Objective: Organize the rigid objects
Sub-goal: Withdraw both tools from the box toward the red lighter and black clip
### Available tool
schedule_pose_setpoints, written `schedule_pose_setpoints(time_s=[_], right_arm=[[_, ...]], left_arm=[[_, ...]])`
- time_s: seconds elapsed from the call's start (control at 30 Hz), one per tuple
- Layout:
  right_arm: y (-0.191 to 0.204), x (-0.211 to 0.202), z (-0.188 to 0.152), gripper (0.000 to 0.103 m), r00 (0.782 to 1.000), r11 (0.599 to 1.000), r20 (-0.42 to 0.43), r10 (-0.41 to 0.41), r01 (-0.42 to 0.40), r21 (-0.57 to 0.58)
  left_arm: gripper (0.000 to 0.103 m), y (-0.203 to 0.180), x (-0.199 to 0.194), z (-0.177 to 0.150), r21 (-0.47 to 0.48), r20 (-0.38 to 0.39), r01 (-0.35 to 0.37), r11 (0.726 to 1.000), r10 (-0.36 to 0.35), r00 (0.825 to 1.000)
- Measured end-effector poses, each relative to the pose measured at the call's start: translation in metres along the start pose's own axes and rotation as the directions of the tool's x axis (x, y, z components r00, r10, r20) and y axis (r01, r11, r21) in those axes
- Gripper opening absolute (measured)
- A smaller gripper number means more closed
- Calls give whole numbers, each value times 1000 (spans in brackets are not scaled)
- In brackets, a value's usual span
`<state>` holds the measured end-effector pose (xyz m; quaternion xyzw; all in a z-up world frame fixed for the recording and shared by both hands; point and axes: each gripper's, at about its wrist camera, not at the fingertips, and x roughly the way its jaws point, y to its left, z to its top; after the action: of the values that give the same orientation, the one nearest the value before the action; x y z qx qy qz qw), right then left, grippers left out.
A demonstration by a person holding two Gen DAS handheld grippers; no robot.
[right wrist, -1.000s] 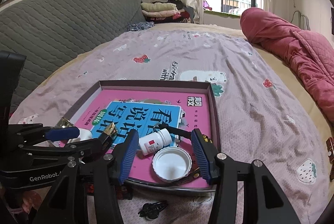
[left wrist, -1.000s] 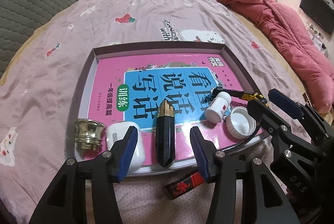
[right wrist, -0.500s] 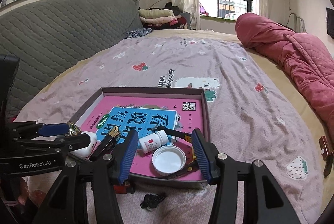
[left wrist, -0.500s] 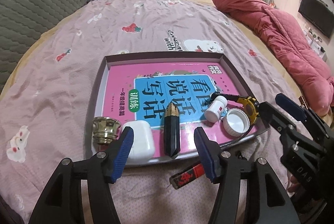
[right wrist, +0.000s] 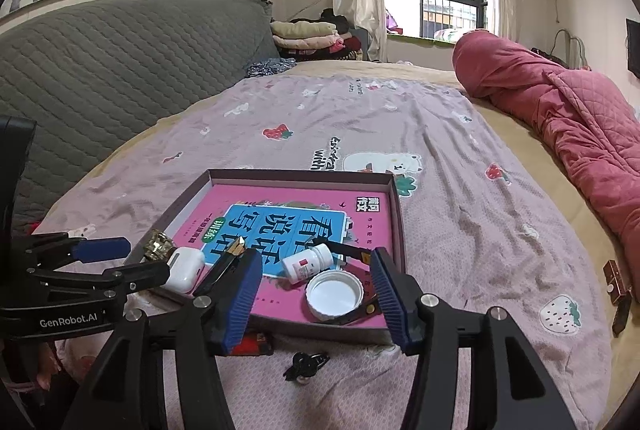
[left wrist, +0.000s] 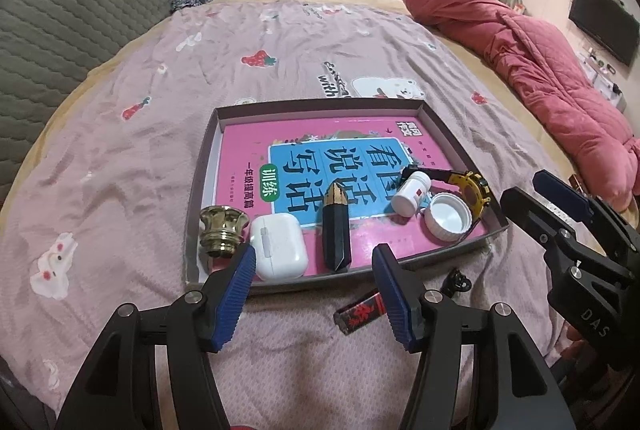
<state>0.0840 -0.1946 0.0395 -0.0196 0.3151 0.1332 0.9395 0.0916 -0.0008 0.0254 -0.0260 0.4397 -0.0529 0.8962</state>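
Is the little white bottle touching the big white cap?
Cannot tell. In the left wrist view the bottle seems to meet the cap; the right wrist view overlaps them too, and neither shows contact or a gap plainly.

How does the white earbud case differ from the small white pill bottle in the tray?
The earbud case is a plain, rounded box lying flat near the tray's left front corner. The pill bottle is a smaller cylinder with a red-marked label, tipped on its side toward the right. Both are white and rest on the pink book.

Polished brass-coloured metal candle holder (left wrist: 221,230), glossy white plastic earbud case (left wrist: 279,246), glossy pink paper book cover (left wrist: 320,165), matt cardboard tray rim (left wrist: 320,106), woven mauve cloth bedsheet (left wrist: 132,169), ribbed blue gripper pads (left wrist: 236,294).
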Motion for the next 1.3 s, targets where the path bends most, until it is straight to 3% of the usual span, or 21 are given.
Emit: schedule_pose_setpoints(time_s=[0.53,0.87,1.3], right_arm=[[3,-18,-21,56,998,1000,-59,12,-11,11],[8,-21,-43,56,991,999,-131,32,-30,13],[7,-24,-52,56,986,999,-162,40,-37,21]], left_arm=[[64,0,-17,-15,16,5,7,1000,-7,1000],[64,-5,-19,-29,33,-16,13,999,-13,1000],[64,-17,-13,-44,60,-56,38,997,-34,998]])
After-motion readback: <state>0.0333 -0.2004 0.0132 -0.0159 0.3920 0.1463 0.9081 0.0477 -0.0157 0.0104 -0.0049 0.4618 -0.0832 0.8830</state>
